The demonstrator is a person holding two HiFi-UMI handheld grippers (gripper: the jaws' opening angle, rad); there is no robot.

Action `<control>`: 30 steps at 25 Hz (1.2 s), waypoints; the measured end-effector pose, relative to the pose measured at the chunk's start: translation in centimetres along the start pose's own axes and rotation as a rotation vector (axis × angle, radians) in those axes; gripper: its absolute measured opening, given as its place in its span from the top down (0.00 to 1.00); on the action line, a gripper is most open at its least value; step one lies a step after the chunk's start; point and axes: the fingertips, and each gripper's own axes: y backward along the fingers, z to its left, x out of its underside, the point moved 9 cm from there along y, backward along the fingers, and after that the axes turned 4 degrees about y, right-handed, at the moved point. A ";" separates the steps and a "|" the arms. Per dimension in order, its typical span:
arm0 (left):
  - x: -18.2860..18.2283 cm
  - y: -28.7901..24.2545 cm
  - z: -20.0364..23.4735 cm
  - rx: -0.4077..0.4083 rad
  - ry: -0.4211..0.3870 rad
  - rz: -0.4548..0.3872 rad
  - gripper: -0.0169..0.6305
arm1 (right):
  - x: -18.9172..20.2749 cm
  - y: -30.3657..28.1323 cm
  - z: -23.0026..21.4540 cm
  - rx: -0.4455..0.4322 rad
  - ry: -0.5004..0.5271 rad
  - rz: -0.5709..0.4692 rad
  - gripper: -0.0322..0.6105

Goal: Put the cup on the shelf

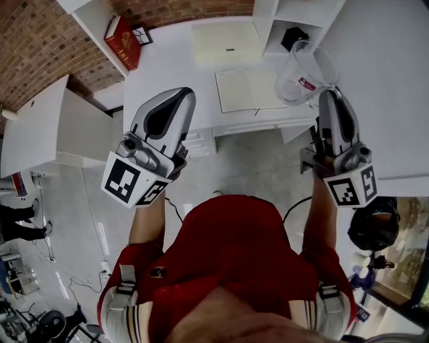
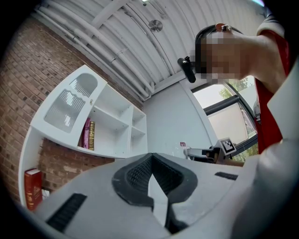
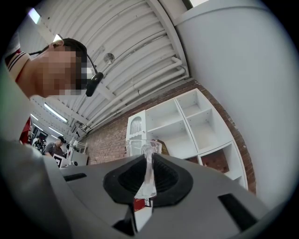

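The clear cup (image 1: pixel 305 70) is held up at the far right, above the white table (image 1: pixel 167 60) and near the white shelf (image 1: pixel 281 17). Its handle is pinched between the narrow-set jaws of the right gripper (image 1: pixel 328 97). The left gripper (image 1: pixel 175 100), well apart to the left, has its jaws together on nothing.

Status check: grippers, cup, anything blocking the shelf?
Right gripper clamped on cup, held aloft. Left gripper shut, empty. Shelf ahead, no obstruction seen.
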 end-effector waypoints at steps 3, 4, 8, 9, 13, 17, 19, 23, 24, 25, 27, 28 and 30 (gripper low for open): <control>0.0 0.3 1.2 0.007 0.003 -0.001 0.96 | 0.3 -1.0 0.4 0.011 0.011 0.003 0.91; 0.0 0.4 1.6 0.009 0.004 -0.001 0.96 | 0.4 -1.4 0.5 0.013 0.014 0.005 0.91; 0.1 0.5 2.8 0.016 0.007 -0.003 0.96 | 0.8 -3.1 0.5 0.019 0.013 0.002 0.91; 0.1 0.5 3.1 0.016 0.009 -0.002 0.96 | 0.9 -3.5 0.4 0.021 0.011 0.000 0.91; 0.3 0.1 4.1 0.018 0.015 0.001 0.96 | 0.9 -5.0 -0.3 0.031 0.018 -0.002 0.91; 0.5 -1.0 5.1 0.020 0.017 0.003 0.96 | 0.8 -6.3 -1.3 0.036 0.031 -0.003 0.91; 0.8 -1.8 5.5 0.021 0.015 0.004 0.96 | 1.0 -6.9 -2.1 0.036 0.031 -0.004 0.91; 1.4 -3.7 6.5 0.019 0.010 0.010 0.96 | 1.7 -7.9 -4.1 0.033 0.023 -0.004 0.91; 1.5 -4.3 6.8 0.017 0.008 0.011 0.96 | 1.9 -8.2 -4.6 0.030 0.022 -0.006 0.91; 1.7 -4.8 7.1 0.013 0.005 0.013 0.96 | 2.1 -8.6 -5.2 0.028 0.020 -0.007 0.91; 1.9 -5.9 7.8 0.006 0.000 0.018 0.96 | 2.3 -9.4 -6.4 0.024 0.020 -0.010 0.91; 2.0 -6.4 8.1 0.004 -0.003 0.020 0.96 | 2.4 -9.8 -7.0 0.022 0.022 -0.012 0.91; 2.3 -7.6 8.7 0.000 -0.010 0.022 0.96 | 2.5 -10.8 -8.3 0.018 0.028 -0.019 0.91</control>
